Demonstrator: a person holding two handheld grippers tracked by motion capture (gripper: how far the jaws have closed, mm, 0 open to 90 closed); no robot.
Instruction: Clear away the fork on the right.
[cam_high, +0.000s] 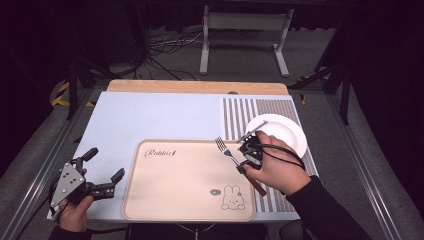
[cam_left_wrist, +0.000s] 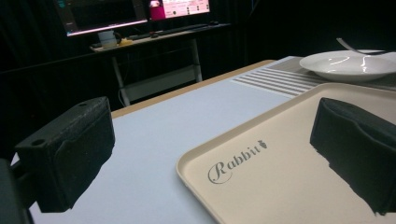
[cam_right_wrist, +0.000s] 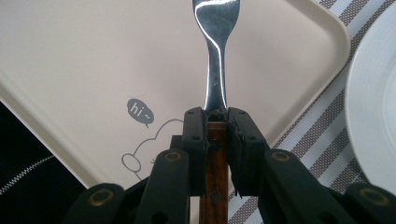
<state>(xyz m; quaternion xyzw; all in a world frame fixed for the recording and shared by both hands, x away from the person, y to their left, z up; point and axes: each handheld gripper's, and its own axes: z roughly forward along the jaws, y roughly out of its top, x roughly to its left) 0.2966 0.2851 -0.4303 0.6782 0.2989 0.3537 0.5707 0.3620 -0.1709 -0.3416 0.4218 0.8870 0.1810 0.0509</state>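
My right gripper is shut on a fork with a brown wooden handle and metal tines. It holds the fork above the right part of the beige rabbit tray, tines pointing to the far left. In the right gripper view the jaws clamp the fork where metal meets wood, over the tray. My left gripper is open at the tray's left edge, near the table's front left corner, with nothing between its pads. A white plate lies on the striped mat.
The striped placemat covers the table's right side and a pale blue mat the rest. A utensil rests on the plate's left rim. A white frame stands on the floor beyond the table's wooden far edge.
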